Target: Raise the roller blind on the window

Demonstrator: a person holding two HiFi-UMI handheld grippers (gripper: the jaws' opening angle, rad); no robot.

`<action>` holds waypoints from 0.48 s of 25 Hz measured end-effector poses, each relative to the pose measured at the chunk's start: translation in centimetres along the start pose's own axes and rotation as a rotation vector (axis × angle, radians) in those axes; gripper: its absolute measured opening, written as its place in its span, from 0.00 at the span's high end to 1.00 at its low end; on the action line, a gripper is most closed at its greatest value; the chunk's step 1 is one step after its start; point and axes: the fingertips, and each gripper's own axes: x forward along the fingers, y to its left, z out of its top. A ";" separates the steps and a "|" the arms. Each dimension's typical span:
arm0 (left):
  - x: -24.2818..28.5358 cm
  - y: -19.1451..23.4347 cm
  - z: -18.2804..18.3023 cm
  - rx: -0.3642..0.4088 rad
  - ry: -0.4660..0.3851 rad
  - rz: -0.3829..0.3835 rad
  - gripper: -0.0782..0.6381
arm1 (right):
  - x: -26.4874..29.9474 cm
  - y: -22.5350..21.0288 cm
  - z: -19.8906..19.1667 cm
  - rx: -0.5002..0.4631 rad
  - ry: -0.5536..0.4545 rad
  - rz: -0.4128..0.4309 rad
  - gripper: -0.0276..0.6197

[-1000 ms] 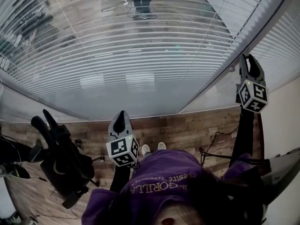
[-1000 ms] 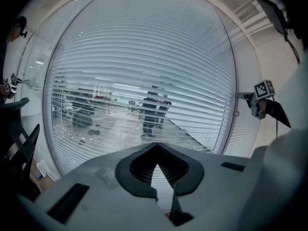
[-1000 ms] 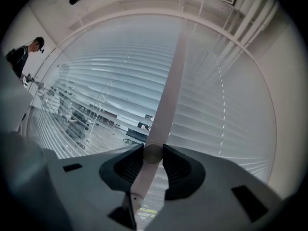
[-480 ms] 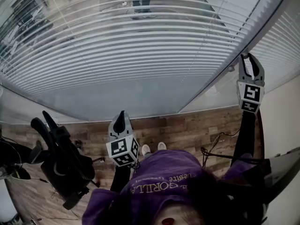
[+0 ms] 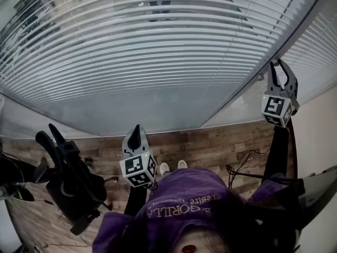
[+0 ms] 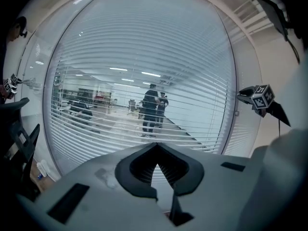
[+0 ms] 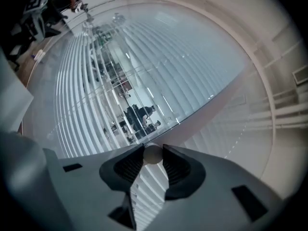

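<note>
The big blind point(image 5: 158, 51) fills the window from 9 to 2 o'clock. Its thin slats look light and bendy, so I won't grab them. My right gripper point(image 5: 279, 67), at 2 o'clock, squeezes a small round knob point(image 7: 153, 154), maybe its pull. My left gripper point(image 5: 137, 129), at 6 o'clock, is closed and empty.

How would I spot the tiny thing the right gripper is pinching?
Look at the big window covered by the slatted blind, then find the dark post on its right side. The right gripper is raised beside that post, and the little pale ball sits pinched between its jaw tips. It is the only smooth round thing there; everything near it is long and flat.
</note>
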 end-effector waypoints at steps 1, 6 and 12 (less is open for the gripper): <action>0.0 0.0 0.0 0.001 0.000 0.001 0.89 | 0.0 0.0 0.1 -0.042 0.003 -0.004 0.77; -0.2 -0.2 0.5 0.000 -0.003 -0.003 0.89 | -0.2 -0.4 0.7 -0.166 0.017 -0.027 0.77; 0.0 -0.2 0.4 -0.001 -0.001 -0.006 0.89 | -0.1 -0.1 0.4 -0.195 0.008 -0.030 0.77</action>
